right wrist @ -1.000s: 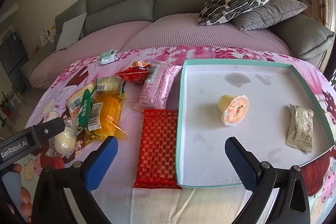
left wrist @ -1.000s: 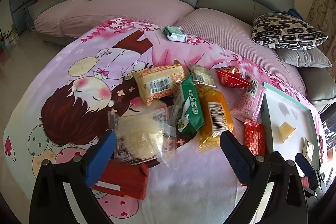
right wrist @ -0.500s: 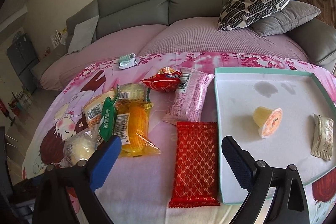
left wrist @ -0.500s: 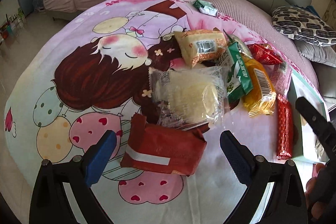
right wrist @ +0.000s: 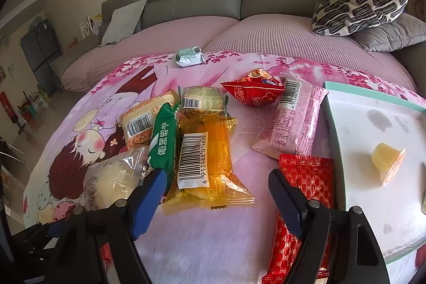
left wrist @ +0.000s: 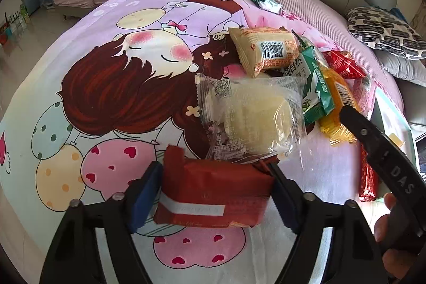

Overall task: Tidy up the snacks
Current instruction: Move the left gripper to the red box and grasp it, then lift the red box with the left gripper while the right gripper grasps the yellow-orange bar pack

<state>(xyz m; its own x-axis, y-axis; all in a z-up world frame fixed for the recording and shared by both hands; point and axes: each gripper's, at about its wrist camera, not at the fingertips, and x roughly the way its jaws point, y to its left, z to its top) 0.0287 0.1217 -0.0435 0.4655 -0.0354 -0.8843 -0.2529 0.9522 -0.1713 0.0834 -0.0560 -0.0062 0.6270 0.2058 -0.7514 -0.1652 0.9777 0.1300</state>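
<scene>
The left gripper (left wrist: 215,193) is clasping a dark red snack packet (left wrist: 213,194), long axis lying crosswise between its fingers; the right gripper (right wrist: 217,197) is hovering wide.

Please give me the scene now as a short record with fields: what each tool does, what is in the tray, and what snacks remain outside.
left tool: closed around the dark red packet
right tool: open, empty, above the orange packet
tray: holds a jelly cup
outside tray: clear-wrapped pastry, green packet, pink packet, red patterned packet
surface: cartoon-print cloth
</scene>
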